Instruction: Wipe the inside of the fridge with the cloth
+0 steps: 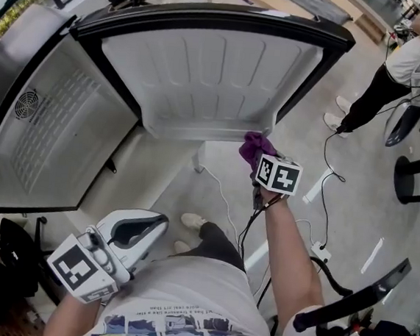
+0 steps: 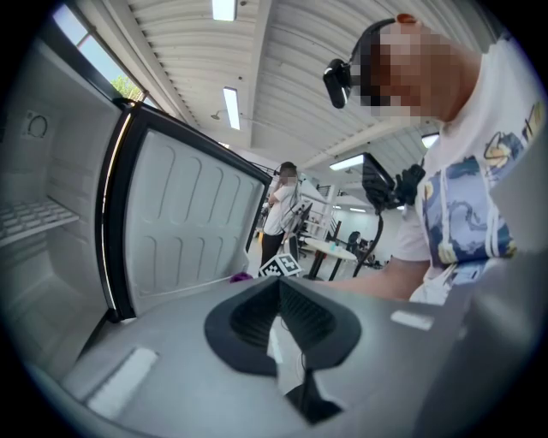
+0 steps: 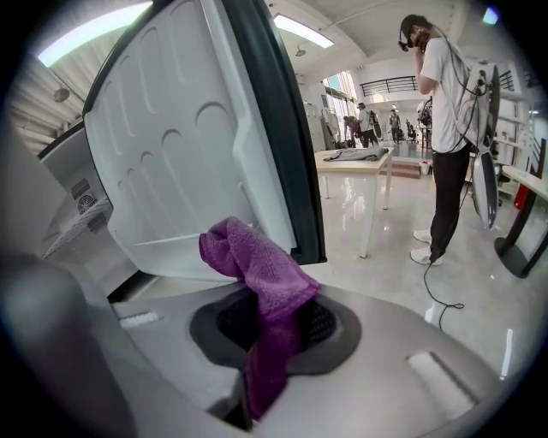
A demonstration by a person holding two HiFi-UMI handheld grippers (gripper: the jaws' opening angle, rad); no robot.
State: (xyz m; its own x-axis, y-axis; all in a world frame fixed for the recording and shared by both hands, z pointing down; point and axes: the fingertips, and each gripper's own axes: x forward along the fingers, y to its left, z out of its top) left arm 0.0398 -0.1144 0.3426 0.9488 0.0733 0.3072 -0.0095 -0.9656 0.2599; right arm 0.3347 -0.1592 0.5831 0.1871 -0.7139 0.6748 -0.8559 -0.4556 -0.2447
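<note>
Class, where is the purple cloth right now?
The cloth is clamped in the right gripper, mid-frame in the head view, by the open fridge door.

Grey floor [image 1: 382,217], fridge [image 1: 51,126], white cable [image 1: 223,196]

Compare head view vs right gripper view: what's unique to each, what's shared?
Only the head view: the left gripper held low at the person's side, the person's shoes, and the marker cube on the right gripper. Only the right gripper view: its jaws shut on the purple cloth, with one end hanging down between them. Both: the cloth, the open fridge door with its white ribbed liner, and a bystander in a white top.
</note>
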